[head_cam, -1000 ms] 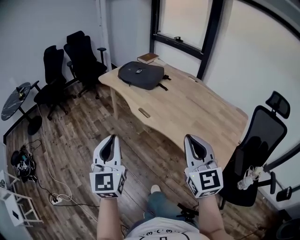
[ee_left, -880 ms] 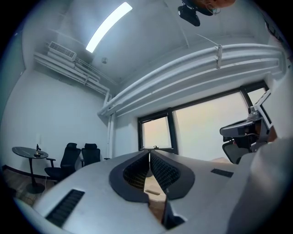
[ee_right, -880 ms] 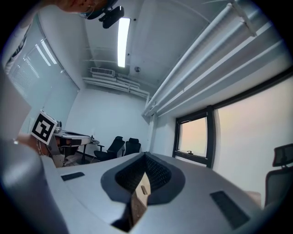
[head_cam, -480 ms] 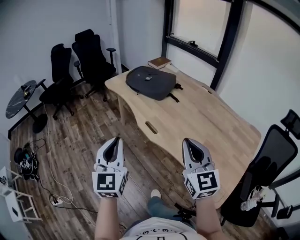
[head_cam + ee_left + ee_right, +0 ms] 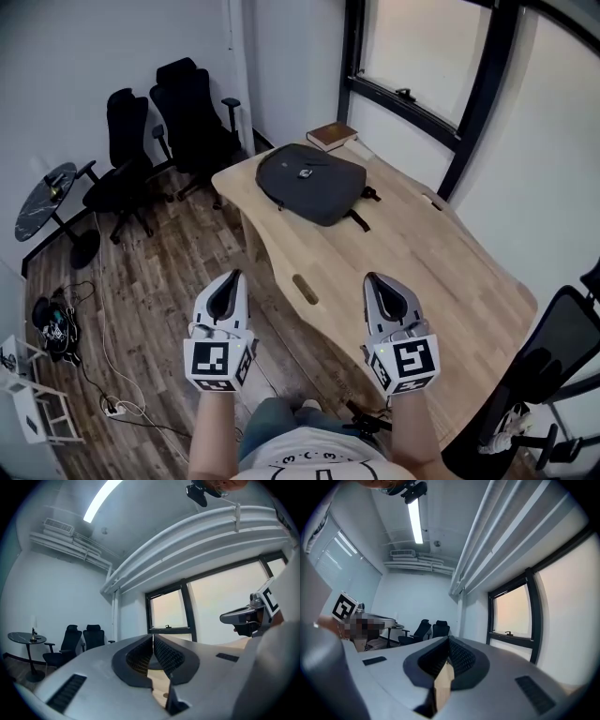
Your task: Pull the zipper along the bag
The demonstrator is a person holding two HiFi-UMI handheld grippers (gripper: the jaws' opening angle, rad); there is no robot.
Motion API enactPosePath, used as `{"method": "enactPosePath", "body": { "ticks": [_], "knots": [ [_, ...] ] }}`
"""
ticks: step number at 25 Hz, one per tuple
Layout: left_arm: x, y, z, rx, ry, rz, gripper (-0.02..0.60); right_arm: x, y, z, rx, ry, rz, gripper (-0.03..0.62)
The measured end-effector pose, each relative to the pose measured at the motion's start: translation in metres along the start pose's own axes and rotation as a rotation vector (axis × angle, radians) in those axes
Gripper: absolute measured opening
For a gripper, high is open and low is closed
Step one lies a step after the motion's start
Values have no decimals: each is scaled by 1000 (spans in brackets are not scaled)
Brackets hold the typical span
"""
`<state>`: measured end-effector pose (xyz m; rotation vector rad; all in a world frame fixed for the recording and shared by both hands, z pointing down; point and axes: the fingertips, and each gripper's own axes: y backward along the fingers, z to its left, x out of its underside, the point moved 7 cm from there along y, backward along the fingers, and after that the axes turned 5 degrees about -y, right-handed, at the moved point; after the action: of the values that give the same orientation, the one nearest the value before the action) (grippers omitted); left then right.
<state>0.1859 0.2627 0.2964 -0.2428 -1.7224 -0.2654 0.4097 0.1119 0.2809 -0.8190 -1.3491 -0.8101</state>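
Jaws closed and empty on left gripper [image 5: 229, 279] and right gripper [image 5: 373, 280], well apart from the bag [image 5: 311, 183] on the bench [image 5: 422, 267]; its zipper is too small to make out.

The bag [image 5: 311, 184] lies on the far end of the table [image 5: 422, 267]. A book [image 5: 332, 136] lies just behind it, near the window [image 5: 422, 52]. Two chairs [image 5: 192, 112] stand left of the table. A small table [image 5: 42, 187] stands farther left.

The backpack [image 5: 311, 184] looked matt dark cloth, the desk [image 5: 441, 272] smooth pale wood, the floor [image 5: 159, 309] grained wooden planks.
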Motion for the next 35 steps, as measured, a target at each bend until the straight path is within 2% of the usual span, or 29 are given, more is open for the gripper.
{"method": "enactPosePath", "body": {
  "ticks": [5, 10, 14, 18, 23, 24, 27, 28, 29, 30, 35],
  "knots": [
    [16, -51, 12, 29, -12, 26, 18, 15, -33, -15, 43, -6, 43, 52],
    [38, -110, 40, 111, 1, 29, 18, 29, -79, -28, 135, -12, 83, 52],
    [51, -161, 83, 162, -4, 31, 18, 29, -134, -30, 215, -60, 90, 52],
    [69, -212, 137, 210, 13, 45, 18, 30, -198, -10, 252, -51, 111, 52],
    [86, -271, 184, 330, -1, 64, 26, 30, -267, 9, 311, -55, 134, 52],
    [90, -281, 190, 357, -3, 73, 46, 30, -277, 11, 334, -61, 131, 52],
    [106, -306, 205, 420, 22, 102, 193, 30, -302, 15, 403, -81, 117, 52],
    [112, -312, 209, 433, 36, 109, 221, 32, -309, 18, 407, -90, 119, 100],
    [117, -317, 211, 444, 49, 117, 236, 34, -314, 20, 408, -101, 129, 292],
    [123, -321, 211, 456, 61, 127, 249, 36, -317, 21, 415, -109, 145, 313],
    [151, -338, 199, 533, 79, 199, 255, 51, -321, 16, 480, -125, 231, 302]
  ]
}}
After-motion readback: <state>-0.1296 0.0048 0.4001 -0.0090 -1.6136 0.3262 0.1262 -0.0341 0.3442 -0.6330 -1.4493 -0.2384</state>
